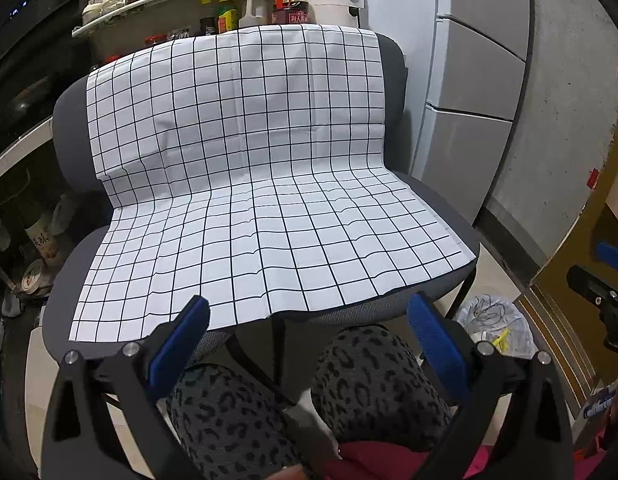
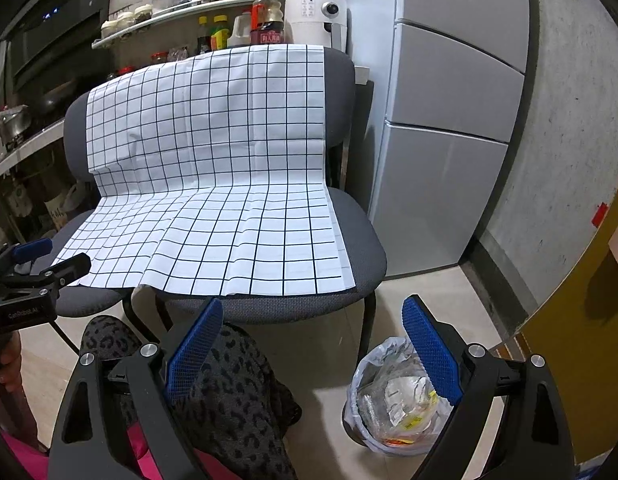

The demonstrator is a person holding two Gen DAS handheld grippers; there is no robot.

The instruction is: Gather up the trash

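Note:
A bin lined with a clear bag (image 2: 393, 400) stands on the floor right of the chairs and holds wrappers and other trash; it also shows in the left wrist view (image 1: 497, 326). My left gripper (image 1: 309, 320) is open and empty, held in front of the chair seat. It shows at the left edge of the right wrist view (image 2: 49, 258). My right gripper (image 2: 313, 326) is open and empty, held above the floor just left of the bin. It shows at the right edge of the left wrist view (image 1: 601, 280). No loose trash shows on the cloth.
A white cloth with a black grid (image 1: 245, 184) covers two grey chairs (image 2: 361, 248) side by side. My knees in leopard-print trousers (image 1: 369, 380) are below the grippers. A grey fridge (image 2: 449, 120) stands at the right. Shelves with bottles (image 1: 229, 8) are behind.

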